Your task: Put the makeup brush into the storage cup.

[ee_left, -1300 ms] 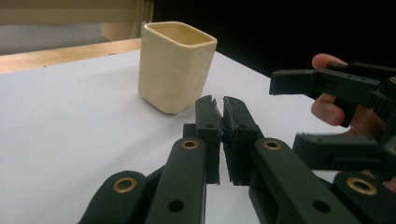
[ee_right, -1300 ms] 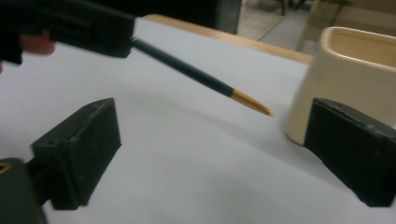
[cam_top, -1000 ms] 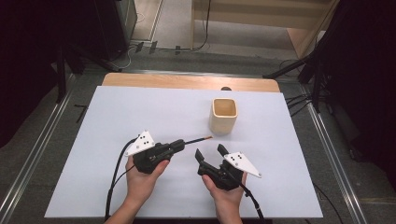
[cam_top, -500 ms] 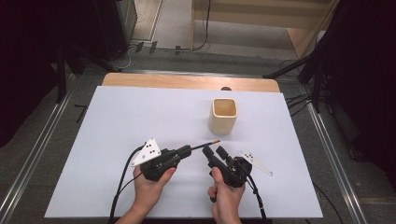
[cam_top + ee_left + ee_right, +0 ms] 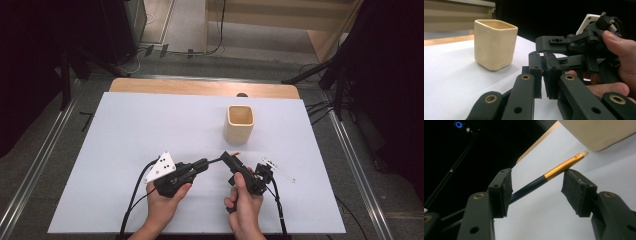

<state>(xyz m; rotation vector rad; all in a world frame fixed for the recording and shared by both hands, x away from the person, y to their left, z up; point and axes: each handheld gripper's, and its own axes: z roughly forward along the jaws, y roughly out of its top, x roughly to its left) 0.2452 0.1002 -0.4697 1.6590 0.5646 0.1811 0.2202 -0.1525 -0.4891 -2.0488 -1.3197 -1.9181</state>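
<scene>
White sheeting covers the rectangular table top [image 5: 150,130]; a strip of bare light wood [image 5: 200,88] shows along its far edge. Grey floor surrounds the table, with metal rails [image 5: 35,170] running along the left and right sides, black cables [image 5: 190,50] lying on the floor beyond the far edge, and a pale wooden cabinet [image 5: 280,20] at the far right. Dark hangings close the room at both sides.

On the sheet, right of centre and towards the far edge, stands an upright cream square-sided ceramic cup [image 5: 239,124], open at the top. Both hands work at the near edge. The left gripper [image 5: 200,164] points rightwards with its jaws closed on the dark handle end of a slender paintbrush with black handle and gold ferrule [image 5: 554,171]. The brush runs level from those jaws towards the right gripper [image 5: 231,158], just near of the cup and apart from it. In the right gripper view the brush passes between the two black pads [image 5: 576,191], its pale tip lying beyond them near the cup's base; the jaws have just been closing, and a gap remains on either side of the brush, so they stand open around it.
</scene>
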